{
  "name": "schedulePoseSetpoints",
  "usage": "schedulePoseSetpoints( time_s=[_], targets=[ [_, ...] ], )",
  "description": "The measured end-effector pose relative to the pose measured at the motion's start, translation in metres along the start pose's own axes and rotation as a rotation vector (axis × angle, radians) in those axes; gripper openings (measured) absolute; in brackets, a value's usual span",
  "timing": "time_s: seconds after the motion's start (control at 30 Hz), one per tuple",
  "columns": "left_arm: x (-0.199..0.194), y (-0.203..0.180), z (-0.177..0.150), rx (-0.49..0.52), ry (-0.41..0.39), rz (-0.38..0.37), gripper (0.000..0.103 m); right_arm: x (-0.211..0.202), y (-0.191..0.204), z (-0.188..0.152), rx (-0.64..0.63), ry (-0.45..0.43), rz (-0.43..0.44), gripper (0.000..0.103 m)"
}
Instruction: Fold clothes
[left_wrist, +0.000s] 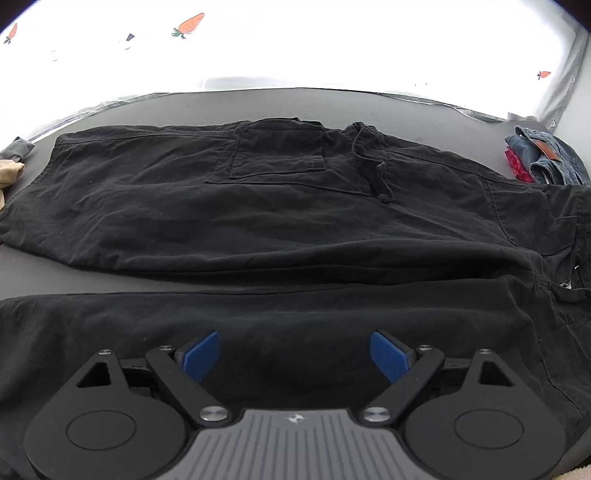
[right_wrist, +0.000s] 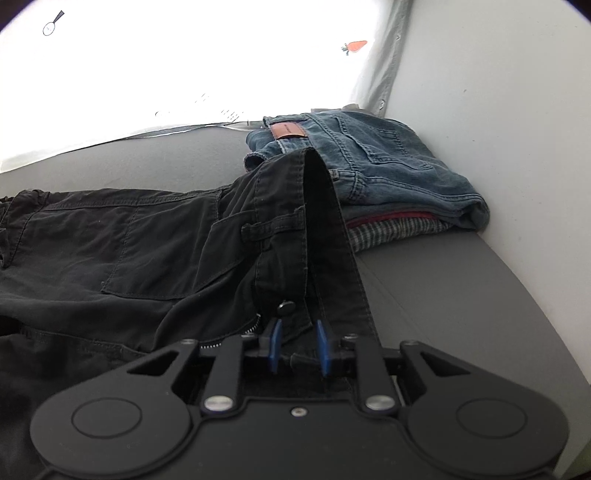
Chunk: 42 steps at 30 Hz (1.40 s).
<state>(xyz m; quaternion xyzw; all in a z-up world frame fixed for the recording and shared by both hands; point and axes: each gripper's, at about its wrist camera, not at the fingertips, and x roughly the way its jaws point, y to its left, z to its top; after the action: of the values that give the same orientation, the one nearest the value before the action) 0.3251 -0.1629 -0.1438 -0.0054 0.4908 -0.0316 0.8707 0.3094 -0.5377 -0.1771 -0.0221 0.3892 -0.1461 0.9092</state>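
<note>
Left claw (left_wrist: 295, 352) gapes; right claw (right_wrist: 297, 345) pinches black trousers (right_wrist: 155, 236) waistband

Black trousers (left_wrist: 258, 206): matt woven cloth, creased, stitched seams. Folded jeans (right_wrist: 373, 162): faded blue denim with a smooth brown leather-look patch (right_wrist: 289, 130). Table (right_wrist: 454, 295): matt grey, smooth; fingers (left_wrist: 201, 356): ribbed blue plastic.
</note>
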Motion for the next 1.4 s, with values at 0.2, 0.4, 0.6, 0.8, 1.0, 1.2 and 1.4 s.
schedulePoseSetpoints(
  time_s=[0.2,0.4,0.6,0.8,1.0,1.2,1.4],
  targets=[
    [0.025,-0.021,0.025,0.067,0.059,0.047,0.089,0.047,0.009,0.009,-0.120,0.044,0.052,0.022],
    [0.036,-0.030,0.025,0.121,0.112,0.049,0.089,0.059,0.009,0.009,-0.126,0.045,0.081,0.018],
    [0.036,-0.024,0.022,0.087,0.109,0.042,0.089,0.032,0.002,0.012,-0.079,0.013,0.030,0.001],
    [0.032,-0.011,0.016,0.024,0.099,0.035,0.090,0.012,-0.002,0.003,-0.038,0.029,-0.030,0.001],
    [0.023,0.012,0.010,-0.082,0.070,0.050,0.090,-0.007,-0.006,-0.006,0.002,0.045,-0.091,0.043],
    [-0.001,0.057,-0.021,-0.269,0.058,0.078,0.090,-0.042,-0.030,-0.029,0.141,0.065,-0.087,0.058],
    [-0.030,0.114,-0.063,-0.447,0.055,0.159,0.091,-0.071,-0.045,-0.073,0.277,0.144,-0.052,0.065]
  ],
)
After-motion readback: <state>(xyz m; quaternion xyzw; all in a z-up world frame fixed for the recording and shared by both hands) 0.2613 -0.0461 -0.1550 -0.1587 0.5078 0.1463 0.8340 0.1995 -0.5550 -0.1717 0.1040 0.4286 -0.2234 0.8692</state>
